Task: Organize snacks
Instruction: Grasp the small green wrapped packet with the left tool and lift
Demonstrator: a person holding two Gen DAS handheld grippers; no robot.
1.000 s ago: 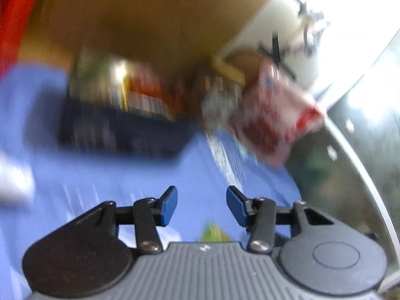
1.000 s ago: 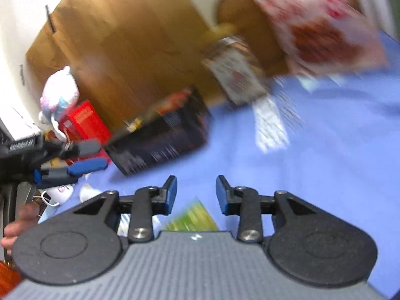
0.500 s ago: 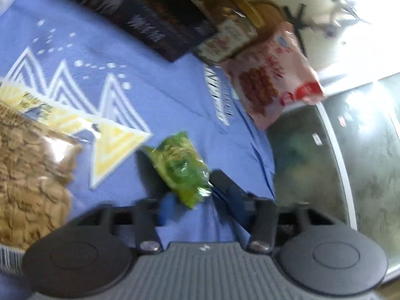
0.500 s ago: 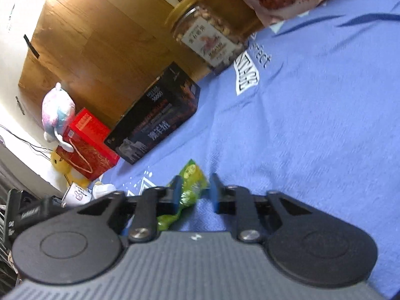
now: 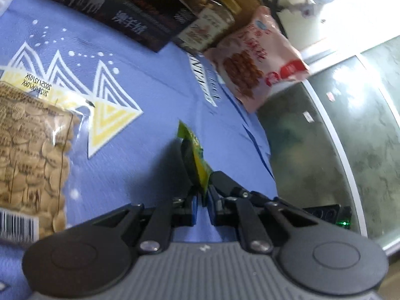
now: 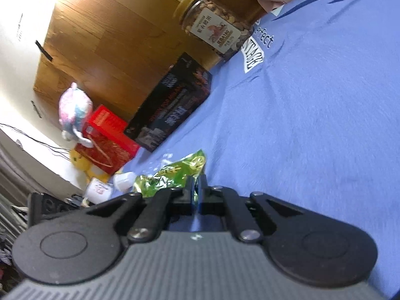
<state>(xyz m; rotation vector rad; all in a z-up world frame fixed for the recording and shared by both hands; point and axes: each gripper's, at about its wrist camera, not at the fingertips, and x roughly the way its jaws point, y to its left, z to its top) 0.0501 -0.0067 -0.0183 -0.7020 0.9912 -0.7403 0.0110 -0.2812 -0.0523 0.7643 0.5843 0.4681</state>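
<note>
Green snack packet (image 5: 193, 151): light, crinkly, slippery foil; hold by flat sealed edges. Left tongs (image 5: 203, 197) and right tongs (image 6: 195, 190) both clenched on it, near the blue surface (image 6: 312, 125).

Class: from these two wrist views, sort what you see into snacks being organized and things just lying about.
Job: green packet pinched by left claw and right claw; nut jar; pink bag; seed bag; black box.

Lying about: plush toy; red box.
</note>
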